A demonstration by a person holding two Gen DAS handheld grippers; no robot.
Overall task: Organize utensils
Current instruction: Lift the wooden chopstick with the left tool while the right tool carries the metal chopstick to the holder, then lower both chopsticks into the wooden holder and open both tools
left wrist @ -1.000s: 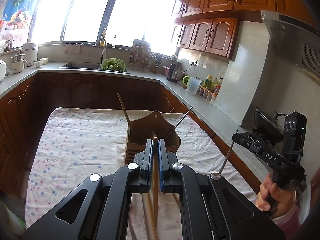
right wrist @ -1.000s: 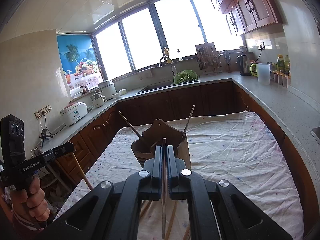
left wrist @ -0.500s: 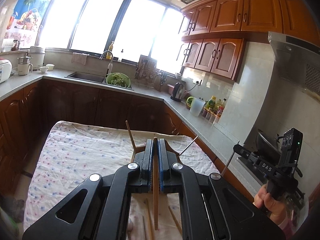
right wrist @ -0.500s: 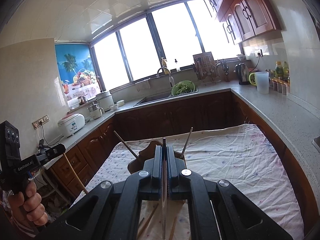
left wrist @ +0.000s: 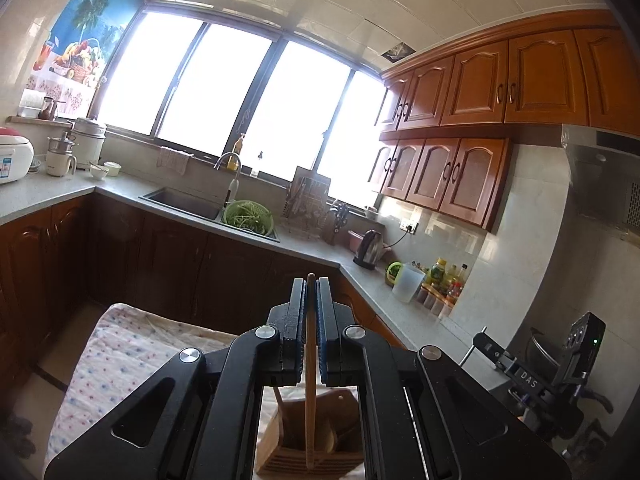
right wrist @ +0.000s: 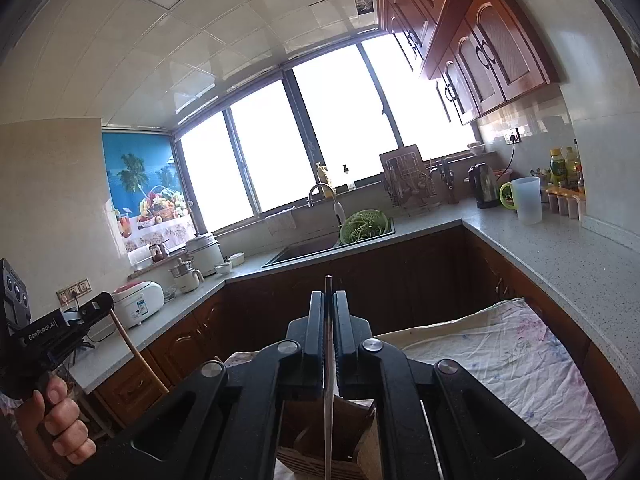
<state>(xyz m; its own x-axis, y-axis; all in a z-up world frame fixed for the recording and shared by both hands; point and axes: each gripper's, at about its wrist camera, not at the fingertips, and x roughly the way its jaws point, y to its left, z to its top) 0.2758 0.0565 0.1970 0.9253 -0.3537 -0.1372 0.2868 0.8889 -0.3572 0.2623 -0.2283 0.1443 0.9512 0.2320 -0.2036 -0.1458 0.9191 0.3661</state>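
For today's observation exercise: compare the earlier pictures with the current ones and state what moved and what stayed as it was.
Both grippers rose and came forward over the wooden holder, which slid from ahead of the fingertips to below them. The left gripper stays shut on the wooden chopstick, the right gripper on the metal chopstick. Nothing was let go; the holder stayed on the floral cloth.

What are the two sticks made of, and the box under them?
The left stick looks like wood or bamboo: matte tan. The right stick looks like metal: thin, grey, shiny. The box looks like wood or bamboo: brown, with a slatted front.
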